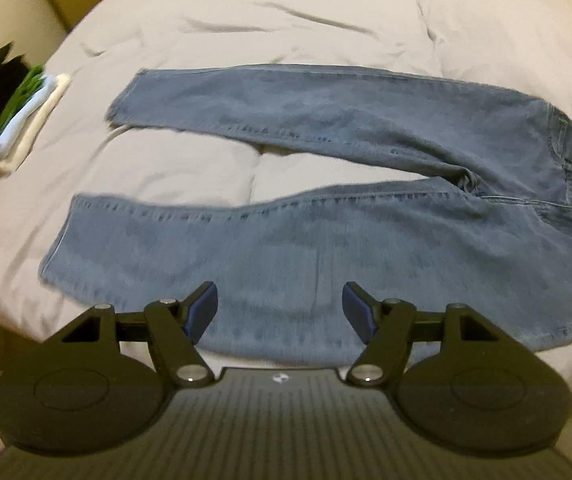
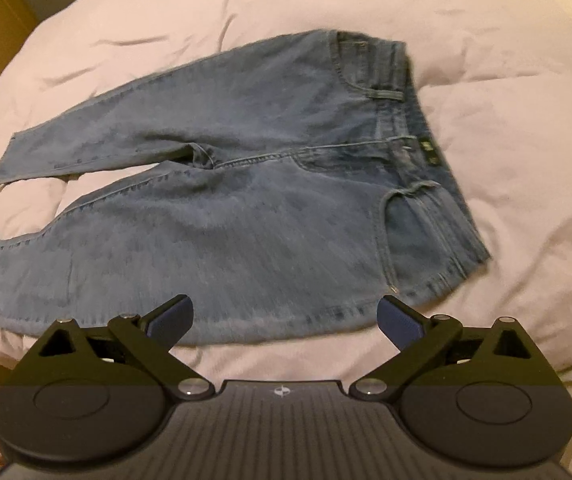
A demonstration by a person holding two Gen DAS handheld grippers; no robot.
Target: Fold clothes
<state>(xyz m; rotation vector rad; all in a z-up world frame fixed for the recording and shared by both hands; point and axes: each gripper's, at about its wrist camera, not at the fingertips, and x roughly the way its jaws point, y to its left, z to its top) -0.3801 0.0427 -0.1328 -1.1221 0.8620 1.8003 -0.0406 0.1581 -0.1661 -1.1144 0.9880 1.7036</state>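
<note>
Left tool (image 1: 280, 307): released, its blue-padded fingers (image 1: 201, 310) spread wide with nothing between them; I see it hovering over the near leg of the jeans, close to that leg's near edge.
Right tool (image 2: 284, 318): released too, fingers (image 2: 400, 322) wide apart and empty; I see it over the near edge of the jeans, at the seat and thigh part.
Jeans (image 1: 326, 240): blue denim, spread flat and unfolded; from the left wrist view the two legs run leftward from the waistband and lie apart, with a wedge of bedding showing between them.
Waistband (image 2: 418, 128): at the right end of the jeans, with a dark label and belt loops that I can make out in the right wrist view.
Duvet (image 1: 245, 40): pale and wrinkled, on a bed, lying under the jeans and reaching past them on every side.
Folded stack (image 1: 9, 108): black, green and white pieces piled up, beyond the leg hems of the jeans at the bed's edge, well apart from the denim.
Sharpness: both views are a little blurred, so I cannot tell finer stitching.
</note>
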